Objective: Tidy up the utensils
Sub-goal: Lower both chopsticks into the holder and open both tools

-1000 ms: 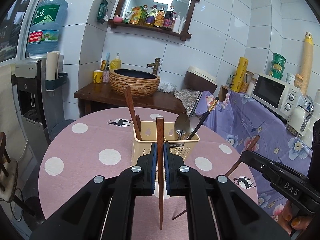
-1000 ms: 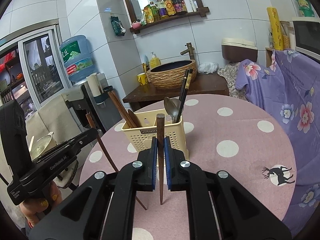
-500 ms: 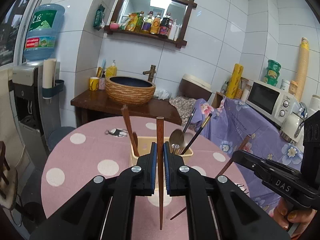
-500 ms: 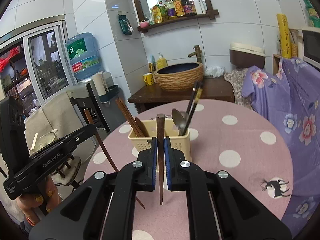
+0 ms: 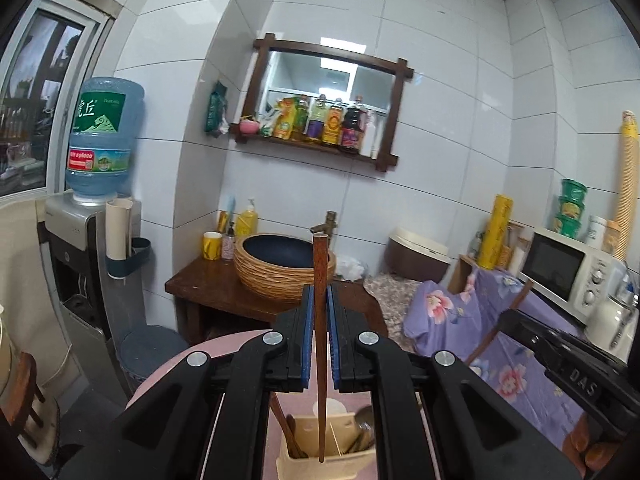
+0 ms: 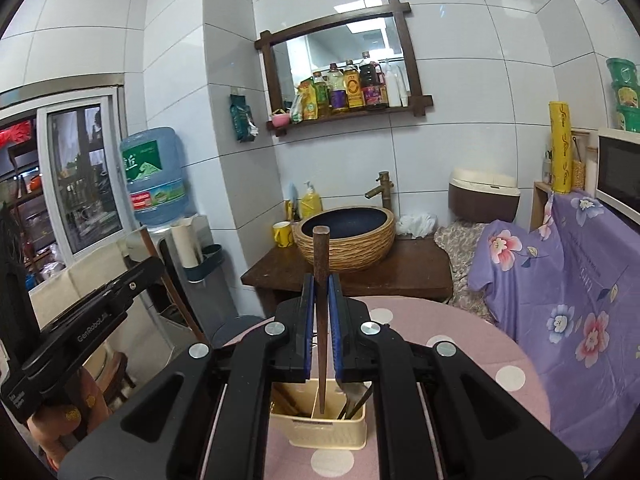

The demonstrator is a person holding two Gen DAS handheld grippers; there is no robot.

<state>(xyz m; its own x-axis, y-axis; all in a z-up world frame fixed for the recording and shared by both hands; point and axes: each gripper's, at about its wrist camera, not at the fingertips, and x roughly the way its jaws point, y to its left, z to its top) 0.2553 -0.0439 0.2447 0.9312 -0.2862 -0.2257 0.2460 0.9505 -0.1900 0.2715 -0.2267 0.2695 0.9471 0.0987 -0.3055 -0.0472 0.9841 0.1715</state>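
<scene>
My left gripper (image 5: pixel 319 336) is shut on a brown wooden chopstick (image 5: pixel 319 280) held upright; its lower tip hangs over the cream utensil basket (image 5: pixel 320 466) seen low between the arms. My right gripper (image 6: pixel 321 326) is shut on a second brown chopstick (image 6: pixel 321 256), also upright, with its tip just above or inside the same basket (image 6: pixel 326 434). The basket holds brown chopsticks on its left (image 5: pixel 282 424) and spoons with dark chopsticks on its right (image 6: pixel 354 396). Each gripper shows at the edge of the other's view, the right one (image 5: pixel 568 364) and the left one (image 6: pixel 80 320).
The basket stands on a round pink table with white dots (image 6: pixel 460 344). Behind it are a wooden stand with a woven basin (image 6: pixel 346 236), a water dispenser (image 5: pixel 100 152) at the left, and a purple floral cloth (image 6: pixel 568 288) with a microwave (image 5: pixel 568 268) at the right.
Both grippers have risen and moved in over the basket with their chopsticks. The basket has dropped to the bottom of both views, under the chopstick tips.
</scene>
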